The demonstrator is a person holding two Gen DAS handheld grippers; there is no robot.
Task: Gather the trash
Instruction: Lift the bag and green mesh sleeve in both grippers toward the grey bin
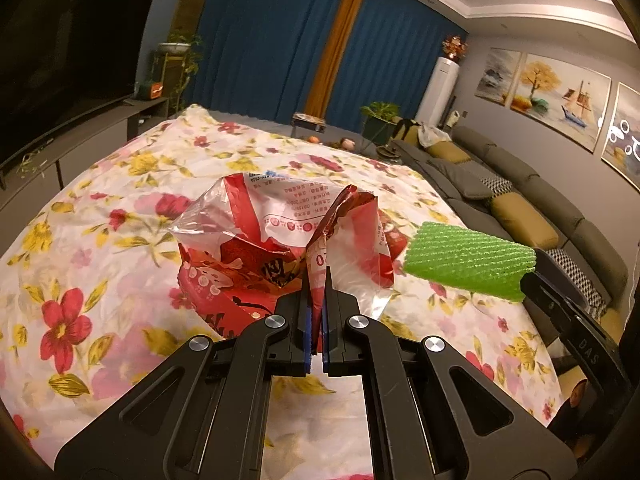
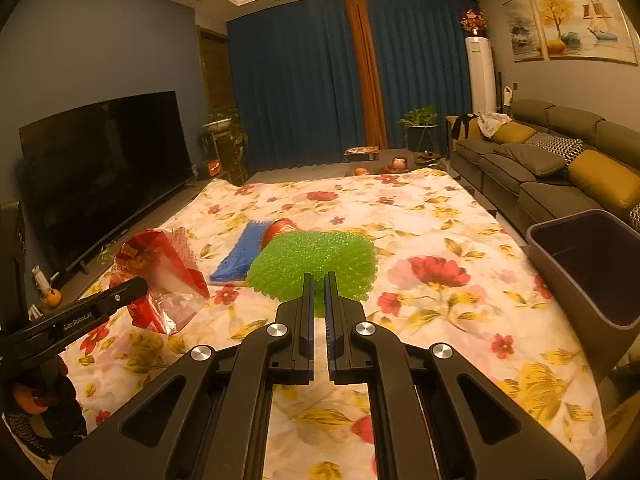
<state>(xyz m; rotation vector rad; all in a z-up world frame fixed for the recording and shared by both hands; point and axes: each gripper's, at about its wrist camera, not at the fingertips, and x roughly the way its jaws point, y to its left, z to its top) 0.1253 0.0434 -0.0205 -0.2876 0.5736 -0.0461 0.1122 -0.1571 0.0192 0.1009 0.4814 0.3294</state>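
Left gripper [image 1: 319, 280] is clamped on a crumpled red-and-clear plastic snack bag [image 1: 280, 240]. Right gripper [image 2: 319, 284] pinches a green foam mesh sleeve [image 2: 316, 258]. The dark plastic bin [image 2: 588, 264] sits right of the right claw; probably carry both there, releasing only over its mouth.

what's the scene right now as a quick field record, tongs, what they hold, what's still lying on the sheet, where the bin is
left tongs: shut on red snack bag, held clear of the sheet
right tongs: shut on green foam net
still on sheet: blue foam net, with a red object at its far end
surface: floral sheet
bin: dark bin, at the sheet's right edge in the right wrist view, looks empty
both loads: not yet in the bin
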